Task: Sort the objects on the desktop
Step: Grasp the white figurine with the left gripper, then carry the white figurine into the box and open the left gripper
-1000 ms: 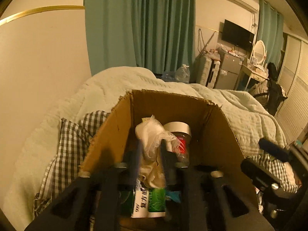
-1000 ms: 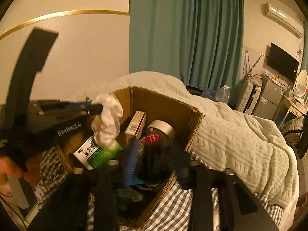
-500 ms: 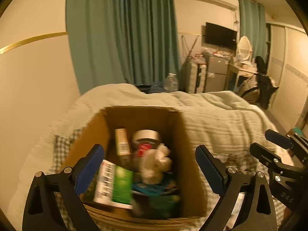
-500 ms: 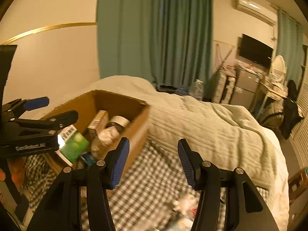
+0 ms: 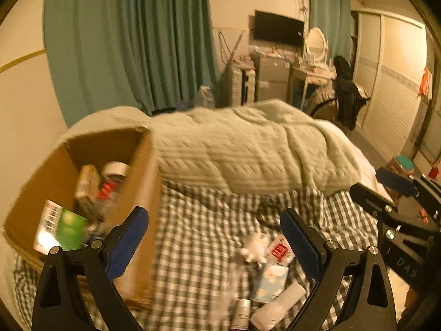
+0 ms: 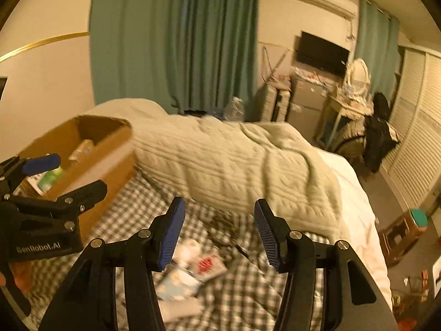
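Note:
A cardboard box (image 5: 143,182) stands on the checked sheet at the left, and shows in the right wrist view (image 6: 110,149). It holds a green and white packet (image 5: 60,231), a small carton (image 5: 86,184) and a lidded jar (image 5: 115,169). Loose items lie on the sheet: a white crumpled wad (image 5: 255,247), a red-printed packet (image 5: 278,252), a pale blue tissue pack (image 5: 271,282) and a white tube (image 5: 275,307). My left gripper (image 5: 215,244) is open and empty, right of the box. My right gripper (image 6: 219,230) is open and empty above the loose items (image 6: 204,264).
A thick knitted blanket (image 5: 248,151) lies across the bed behind the sheet. Green curtains (image 5: 126,41), a TV and a cluttered dresser stand at the back. A small stool (image 6: 399,234) stands on the floor to the right of the bed.
My left gripper let go of the white wad into the box, opened and swung right. My right gripper also opened and swung right, from the box to the loose items.

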Demonstrator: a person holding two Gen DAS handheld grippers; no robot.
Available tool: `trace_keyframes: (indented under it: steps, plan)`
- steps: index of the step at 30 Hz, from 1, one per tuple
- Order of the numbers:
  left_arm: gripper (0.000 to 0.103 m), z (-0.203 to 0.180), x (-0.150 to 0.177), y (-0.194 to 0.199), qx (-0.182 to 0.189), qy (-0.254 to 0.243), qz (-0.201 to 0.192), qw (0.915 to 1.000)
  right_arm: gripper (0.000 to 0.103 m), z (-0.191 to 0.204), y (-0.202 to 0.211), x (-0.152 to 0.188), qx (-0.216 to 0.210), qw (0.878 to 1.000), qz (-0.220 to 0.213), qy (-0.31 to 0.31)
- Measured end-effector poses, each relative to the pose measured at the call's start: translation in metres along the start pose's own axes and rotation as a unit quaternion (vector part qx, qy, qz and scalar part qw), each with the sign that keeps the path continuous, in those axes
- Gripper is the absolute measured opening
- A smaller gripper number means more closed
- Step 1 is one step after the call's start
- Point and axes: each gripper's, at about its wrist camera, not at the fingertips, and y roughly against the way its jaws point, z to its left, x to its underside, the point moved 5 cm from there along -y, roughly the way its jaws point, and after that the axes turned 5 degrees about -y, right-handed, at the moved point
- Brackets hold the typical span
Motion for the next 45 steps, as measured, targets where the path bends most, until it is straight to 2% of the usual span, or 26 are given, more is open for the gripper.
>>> trace_keyframes:
  steps: [8,10,16,19,22,24,27,29,30,34,45]
  plan:
    - [0.099,-0.041,0.041,-0.087,0.015,-0.033,0.086,0.9956,0.052,-0.051,-0.063,0.047,0.015,0.997,0.074,-0.03]
    - [0.099,-0.047,0.053,-0.109,0.019,-0.047,0.109,0.9927,0.052,-0.052,-0.08,0.058,0.014,0.995,0.094,-0.031]
    - [0.099,-0.057,0.076,-0.152,0.027,-0.065,0.144,0.9871,0.052,-0.054,-0.144,0.083,-0.001,0.988,0.149,-0.042]
    - [0.099,-0.058,0.083,-0.169,0.035,-0.06,0.155,0.9855,0.046,-0.052,-0.173,0.091,-0.002,0.984,0.176,-0.036]
    - [0.099,-0.06,0.092,-0.183,0.041,-0.058,0.17,0.9829,0.026,-0.049,-0.199,0.1,0.001,0.978,0.206,-0.031]
    - [0.096,-0.06,0.097,-0.192,0.053,-0.048,0.18,0.981,0.024,-0.05,-0.21,0.105,-0.003,0.975,0.217,-0.038]
    - [0.079,-0.06,0.096,-0.196,0.07,-0.041,0.184,0.9796,0.015,-0.056,-0.222,0.11,0.0,0.971,0.232,-0.057]
    - [0.051,-0.061,0.095,-0.196,0.092,-0.037,0.185,0.9776,0.011,-0.059,-0.227,0.111,0.0,0.97,0.236,-0.064]
    - [0.043,-0.062,0.096,-0.194,0.097,-0.039,0.186,0.977,0.009,-0.06,-0.228,0.112,0.0,0.969,0.239,-0.068]
    - [0.042,-0.064,0.097,-0.188,0.092,-0.052,0.18,0.9779,0.005,-0.064,-0.221,0.108,-0.003,0.971,0.227,-0.077]
    - [0.042,-0.045,0.075,-0.141,0.089,-0.031,0.135,0.9864,0.005,-0.067,-0.168,0.077,0.017,0.982,0.182,-0.055]
